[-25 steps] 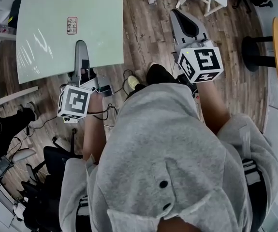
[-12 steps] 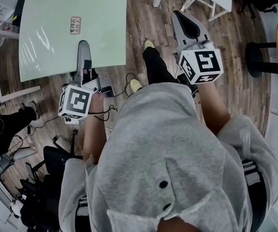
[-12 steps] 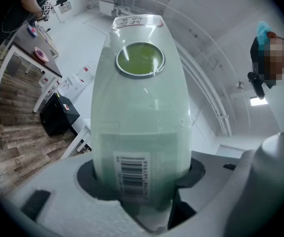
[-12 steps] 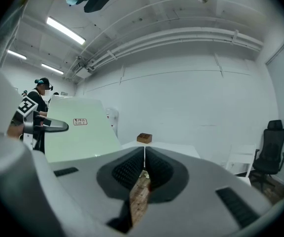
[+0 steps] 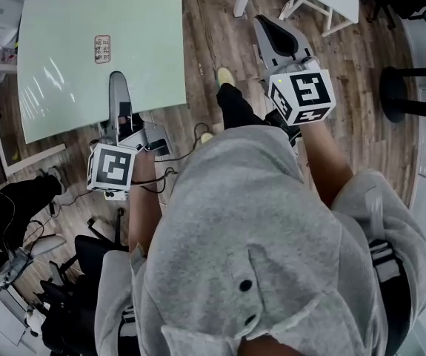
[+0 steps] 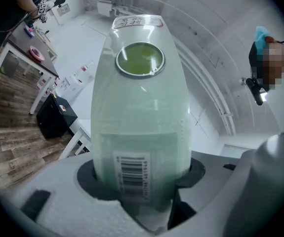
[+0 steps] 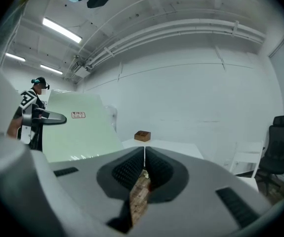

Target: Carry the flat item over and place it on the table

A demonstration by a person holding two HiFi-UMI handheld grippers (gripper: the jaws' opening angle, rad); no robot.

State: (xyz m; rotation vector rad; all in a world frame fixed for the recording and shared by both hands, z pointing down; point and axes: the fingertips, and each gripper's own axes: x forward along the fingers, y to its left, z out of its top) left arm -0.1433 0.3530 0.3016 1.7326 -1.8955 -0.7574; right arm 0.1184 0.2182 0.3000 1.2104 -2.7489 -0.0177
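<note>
Over the floor [image 5: 214, 39], left tool [image 5: 116, 84] clamps the green board [image 5: 72, 58].

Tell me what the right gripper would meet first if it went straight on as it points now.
Probably the white table, near the small brown box; depth is unclear.

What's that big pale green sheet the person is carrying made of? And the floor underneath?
The green sheet looks like stiff plastic or coated board. It is glossy, with streaky glare and a barcode sticker, and it stays flat held by one edge. It may be film-wrapped, but that is hard to tell. The floor looks like matte brown wood or wood-look planks with visible seams.
</note>
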